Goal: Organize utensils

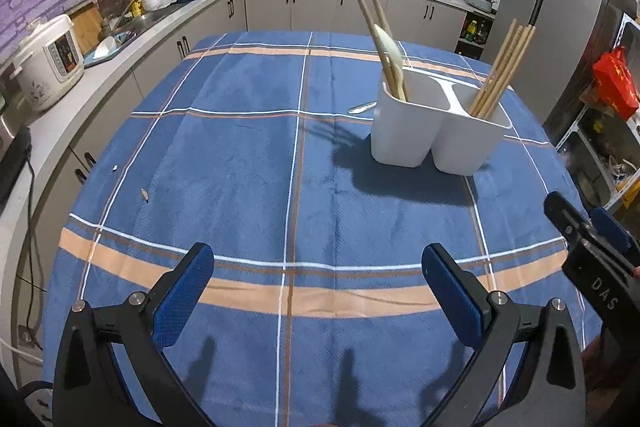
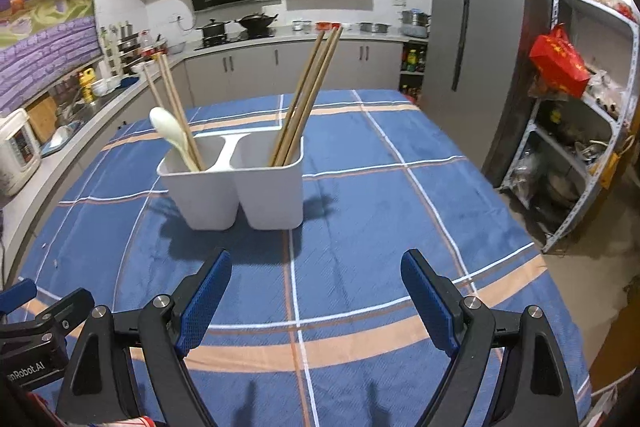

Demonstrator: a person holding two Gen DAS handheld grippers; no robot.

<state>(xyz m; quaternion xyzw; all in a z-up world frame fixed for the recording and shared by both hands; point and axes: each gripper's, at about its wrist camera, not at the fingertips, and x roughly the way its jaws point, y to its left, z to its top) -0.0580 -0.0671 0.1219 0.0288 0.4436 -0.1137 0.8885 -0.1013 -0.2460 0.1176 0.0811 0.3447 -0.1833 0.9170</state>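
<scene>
**Utensils stand sorted in the white holder, both claws empty**

Utensils sit in a white two-compartment holder [image 2: 236,187] on the surface, which is covered by a blue plaid cloth [image 2: 360,187]. Seen from the right wrist camera, the left compartment has a pale spoon [image 2: 168,127] leaning with two wooden chopsticks [image 2: 172,99], and the right compartment has a bundle of wooden chopsticks [image 2: 308,95] tilted toward the upper right. In the left wrist view a small metal utensil [image 1: 362,107] lies flat on the cloth just beside the holder, on its far left side; I cannot tell what kind it is.

The left claw [image 1: 318,287] hangs over the near part of the cloth with its blue-padded fingers [image 1: 188,291] spread wide and nothing between them. The right claw [image 2: 316,303] is likewise spread wide and empty, facing the holder from the near side and well apart from it. The two claws are side by side, each showing at the edge of the other's view.

A couple of small scraps [image 1: 144,194] lie on the cloth toward the left edge. Beyond the surface stand a grey refrigerator [image 2: 472,27] and a rice cooker [image 1: 48,63].
</scene>
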